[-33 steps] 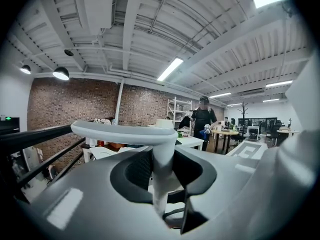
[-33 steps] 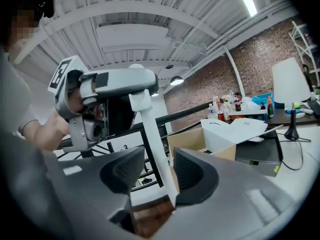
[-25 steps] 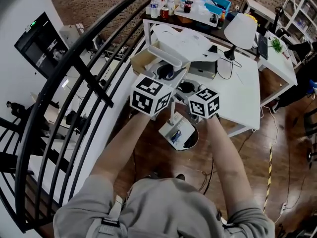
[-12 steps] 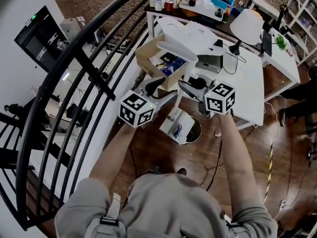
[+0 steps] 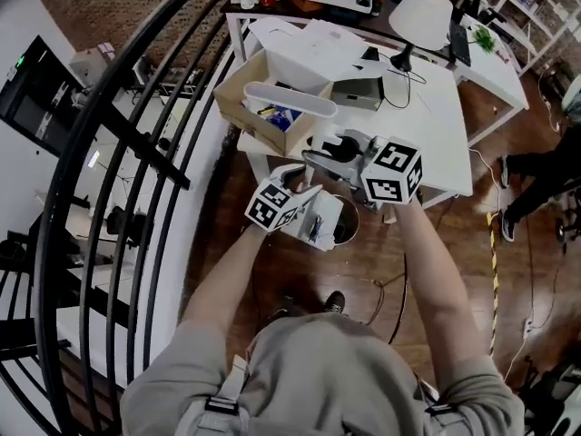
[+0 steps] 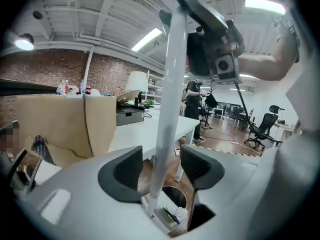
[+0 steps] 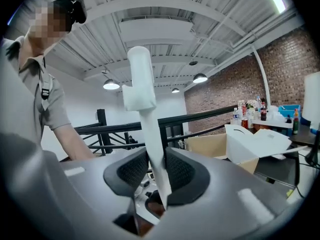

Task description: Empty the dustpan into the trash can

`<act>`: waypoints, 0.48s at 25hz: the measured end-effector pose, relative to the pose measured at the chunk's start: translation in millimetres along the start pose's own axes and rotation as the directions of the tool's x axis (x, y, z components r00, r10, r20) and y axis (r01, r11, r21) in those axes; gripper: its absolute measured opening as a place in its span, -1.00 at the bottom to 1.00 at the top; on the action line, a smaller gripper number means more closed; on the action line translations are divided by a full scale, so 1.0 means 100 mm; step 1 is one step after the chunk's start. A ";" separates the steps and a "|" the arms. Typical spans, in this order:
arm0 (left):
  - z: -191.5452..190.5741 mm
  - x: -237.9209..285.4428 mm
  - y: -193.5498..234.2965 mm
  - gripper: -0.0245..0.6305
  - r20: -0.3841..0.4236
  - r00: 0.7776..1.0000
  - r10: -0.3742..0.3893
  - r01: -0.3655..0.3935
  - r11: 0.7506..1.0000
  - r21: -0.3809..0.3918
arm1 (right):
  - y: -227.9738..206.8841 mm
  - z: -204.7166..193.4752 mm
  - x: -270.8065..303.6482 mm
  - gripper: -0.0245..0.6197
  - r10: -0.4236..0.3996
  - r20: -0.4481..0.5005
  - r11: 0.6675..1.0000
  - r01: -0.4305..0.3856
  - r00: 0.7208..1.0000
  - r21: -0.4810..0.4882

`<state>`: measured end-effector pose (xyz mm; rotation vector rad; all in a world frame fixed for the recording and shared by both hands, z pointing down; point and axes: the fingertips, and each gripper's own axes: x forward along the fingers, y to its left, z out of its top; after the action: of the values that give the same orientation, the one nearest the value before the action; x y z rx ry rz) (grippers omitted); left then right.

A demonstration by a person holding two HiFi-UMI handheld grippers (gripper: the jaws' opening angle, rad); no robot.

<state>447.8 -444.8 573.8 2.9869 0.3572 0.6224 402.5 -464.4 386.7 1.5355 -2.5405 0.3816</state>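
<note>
A white long-handled dustpan stands upright, its pan (image 5: 316, 218) just over the dark round trash can (image 5: 349, 232) on the wooden floor. My right gripper (image 5: 313, 155) is shut on the handle (image 7: 142, 89) partway up, pads pressed on both sides (image 7: 150, 171). My left gripper (image 5: 304, 189) is lower, close to the pan. Its jaws have just opened wide and eased in slightly. The handle (image 6: 167, 84) runs between them (image 6: 160, 164) with a gap on each side. Below the jaws I see the pan (image 6: 167, 216) and the trash can (image 6: 175, 196).
A cardboard box (image 5: 250, 107) with items sits on the white table (image 5: 427, 125) right behind the trash can. A black railing (image 5: 118, 143) runs along the left. A white lamp (image 5: 422, 12) and bottles stand farther back. A person's legs (image 5: 545, 166) show at the right edge.
My left gripper has dropped from beside the right one down along the handle to near the pan, jaws wider. The right gripper keeps its hold and has shifted slightly.
</note>
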 end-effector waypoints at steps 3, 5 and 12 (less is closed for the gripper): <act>-0.06 0.07 0.03 -0.50 0.002 1.000 -0.030 0.030 0.999 0.029 | 0.04 0.02 0.02 -0.63 0.008 -0.014 1.000 -0.008 1.000 -0.002; -0.04 0.08 0.03 -0.70 0.017 1.000 -0.016 0.015 0.999 0.040 | 0.00 0.05 0.02 -0.63 -0.007 -0.010 1.000 0.007 1.000 0.007; 0.16 -0.15 0.15 -0.70 0.130 0.976 0.177 -0.178 0.984 -0.007 | 0.02 0.30 0.01 -0.63 -0.014 0.071 1.000 0.013 0.997 0.021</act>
<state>444.2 -462.9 555.0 3.0662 0.0839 0.4366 400.0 -473.5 357.7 1.6000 -2.5859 0.3587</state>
